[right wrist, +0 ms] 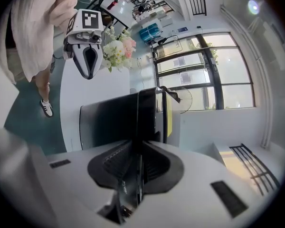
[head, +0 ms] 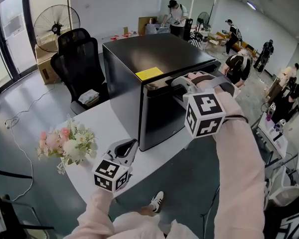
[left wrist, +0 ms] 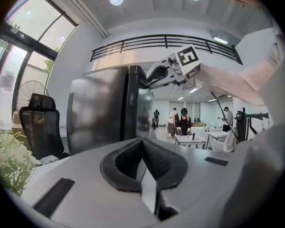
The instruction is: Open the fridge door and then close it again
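A small black fridge (head: 139, 56) with a yellow note (head: 149, 73) on top stands on the white table (head: 109, 123). My right gripper (head: 177, 82) is at the top edge of its door (head: 162, 113). In the right gripper view the door's edge (right wrist: 145, 113) runs straight between the pads of this gripper (right wrist: 138, 151), which is shut on it. A narrow gap shows between door and body. My left gripper (head: 127, 146) hovers over the table's front part, shut and holding nothing. Its pads meet in the left gripper view (left wrist: 143, 144), where the fridge (left wrist: 99, 113) fills the middle.
A bunch of pink and white flowers (head: 67, 141) lies on the table left of my left gripper. A black office chair (head: 77, 59) and a standing fan (head: 55, 24) are behind the table. Several people work at desks at the far right (head: 236, 66).
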